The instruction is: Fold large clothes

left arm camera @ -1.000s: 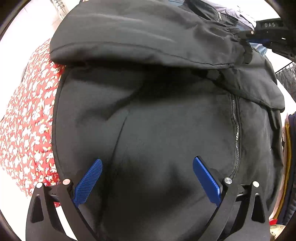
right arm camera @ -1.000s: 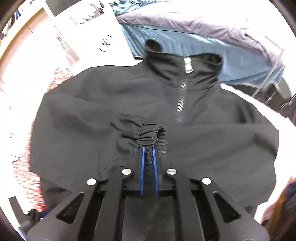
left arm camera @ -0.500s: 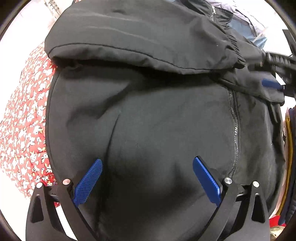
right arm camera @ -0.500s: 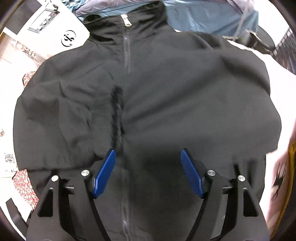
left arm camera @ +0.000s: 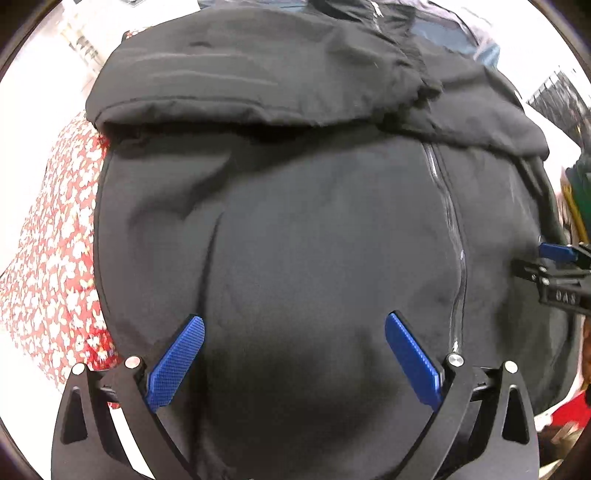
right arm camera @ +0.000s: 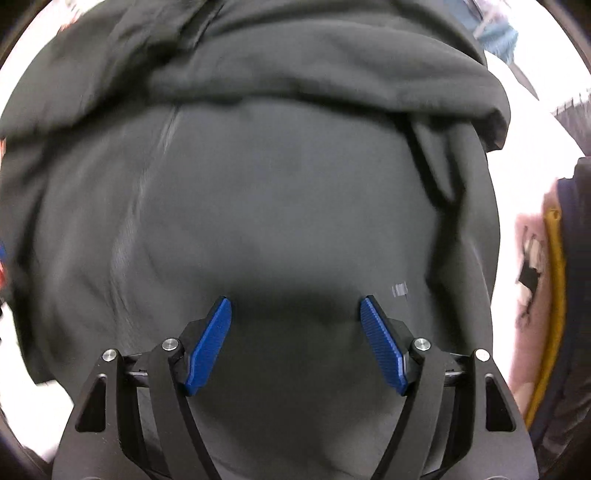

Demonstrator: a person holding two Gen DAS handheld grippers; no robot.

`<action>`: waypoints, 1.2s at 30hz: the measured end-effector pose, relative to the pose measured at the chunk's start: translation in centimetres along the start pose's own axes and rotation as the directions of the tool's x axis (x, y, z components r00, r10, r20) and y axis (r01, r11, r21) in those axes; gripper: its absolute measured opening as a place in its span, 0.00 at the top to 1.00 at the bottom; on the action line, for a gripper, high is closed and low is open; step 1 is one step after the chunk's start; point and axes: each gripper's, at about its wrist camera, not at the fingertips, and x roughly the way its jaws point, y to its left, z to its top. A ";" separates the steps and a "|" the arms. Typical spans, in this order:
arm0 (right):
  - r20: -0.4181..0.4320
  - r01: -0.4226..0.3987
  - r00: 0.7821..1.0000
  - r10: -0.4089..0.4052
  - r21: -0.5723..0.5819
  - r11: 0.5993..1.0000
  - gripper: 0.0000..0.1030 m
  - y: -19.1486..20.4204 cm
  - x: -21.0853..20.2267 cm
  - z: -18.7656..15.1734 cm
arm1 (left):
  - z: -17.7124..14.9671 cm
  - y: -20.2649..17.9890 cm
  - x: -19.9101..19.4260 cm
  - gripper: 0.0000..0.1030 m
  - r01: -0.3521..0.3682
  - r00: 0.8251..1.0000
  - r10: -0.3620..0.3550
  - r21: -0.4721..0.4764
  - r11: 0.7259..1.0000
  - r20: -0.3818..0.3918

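A black zip-up jacket lies spread on the white table, front side up, its zipper running down the right part of the left wrist view. Both sleeves are folded across the chest, one from the left, one from the right. My left gripper hovers open over the lower body of the jacket, nothing between its blue pads. My right gripper points down, open and empty above the jacket. It also shows at the right edge of the left wrist view as a black frame with a blue pad.
A red floral cloth lies under the jacket's left side. Blue and lilac garments are piled beyond the collar. A pink, navy and yellow garment lies to the right. White table surface shows around the jacket.
My right gripper let go of the gathered sleeve cuff, opened wide, and swept down toward the jacket's lower right side. The left gripper drifted a little and stayed open.
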 end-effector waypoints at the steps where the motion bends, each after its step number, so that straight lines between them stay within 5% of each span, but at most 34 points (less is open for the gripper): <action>1: -0.003 0.023 1.000 -0.023 -0.032 0.999 0.30 0.4 0.1 -1.0 | -0.5 -0.3 0.2 0.06 -0.007 1.000 0.007 0.010 1.000 -0.007; 5: 0.001 0.077 0.997 -0.078 -0.138 0.987 0.25 2.0 0.3 -4.0 | -2.6 -1.4 1.1 0.06 -0.017 0.999 0.019 0.046 0.999 -0.045; 10: -0.017 0.063 0.998 -0.066 -0.132 0.989 0.20 2.4 0.3 -5.5 | -4.8 -2.4 2.0 0.06 -0.020 0.997 0.027 0.092 0.996 -0.078; 20: 0.007 0.012 1.000 -0.012 -0.019 1.000 0.20 -5.6 -1.9 -10.7 | -7.6 2.5 -1.5 0.06 -0.075 0.994 0.070 0.057 0.996 0.079; 27: 0.065 -0.033 0.998 0.026 0.118 0.992 0.20 -12.7 -4.3 -13.3 | -9.6 8.6 -3.0 0.06 0.001 0.990 -0.009 0.053 0.999 0.142; 36: -0.001 -0.104 0.994 0.107 0.237 0.966 0.20 -17.1 -2.3 -17.9 | -13.4 14.1 -0.3 0.08 0.117 0.990 -0.117 -0.002 0.993 0.075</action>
